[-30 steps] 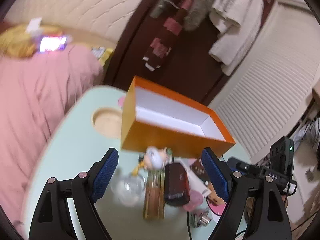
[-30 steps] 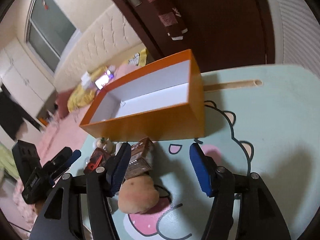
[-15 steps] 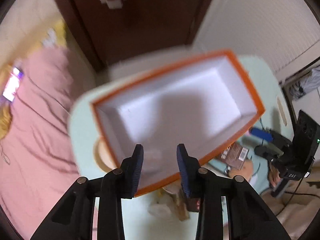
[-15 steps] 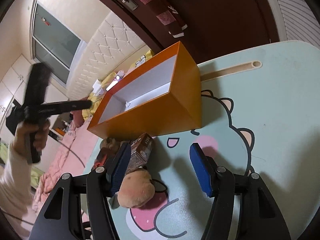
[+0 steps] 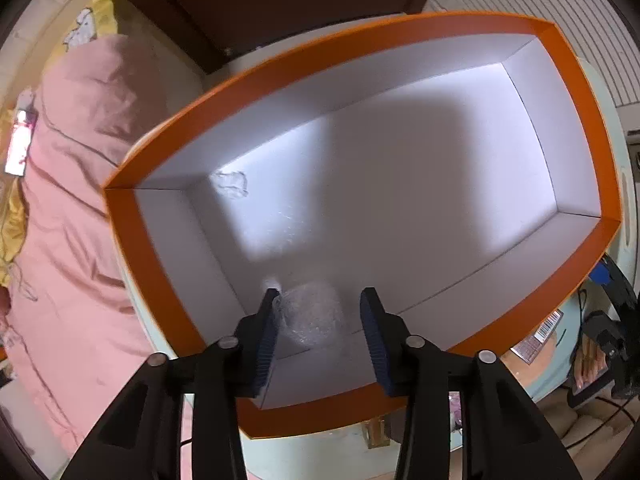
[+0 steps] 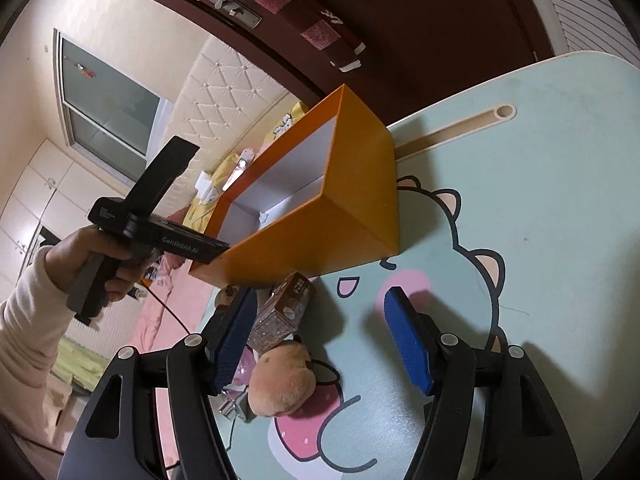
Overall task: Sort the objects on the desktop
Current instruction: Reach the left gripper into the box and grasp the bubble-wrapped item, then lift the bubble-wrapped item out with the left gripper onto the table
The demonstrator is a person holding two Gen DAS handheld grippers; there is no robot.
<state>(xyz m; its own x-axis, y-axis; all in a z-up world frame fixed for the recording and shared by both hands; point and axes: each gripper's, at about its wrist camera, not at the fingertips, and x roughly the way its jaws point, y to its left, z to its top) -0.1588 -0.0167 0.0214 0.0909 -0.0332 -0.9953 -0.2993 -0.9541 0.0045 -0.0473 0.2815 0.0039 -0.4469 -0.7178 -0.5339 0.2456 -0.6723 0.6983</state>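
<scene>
We see the left gripper point(image 5: 320, 320) pointing straight down into the orange box point(image 5: 168, 280), near its lower-left inner corner. Its jaws have just been closing and now stand narrow with a clear, crinkly ball point(image 5: 310, 318) between them; the ball touches the left pad, but a gap shows at the right pad, so we cannot tell if it is pinched. The box has white inner walls and a small clear scrap point(image 5: 231, 184) lying near its far left corner. In the right view a hand point(image 6: 100, 268) in a pale sleeve holds the left tool's handle above the box's left end. The box point(image 6: 320, 232) sits toward the table's point(image 6: 540, 200) far left edge. The right gripper point(image 6: 320, 336) hangs low over the table's near left part, fingers spread wide, jaws just been opening, nothing pinched. Between its fingers, nearer the left one, lies a small brown carton point(image 6: 286, 308), touching the left pad or just beside it, and below it a tan plush point(image 6: 282, 384). Pink bedding point(image 5: 72, 200) lies left of the table.
</scene>
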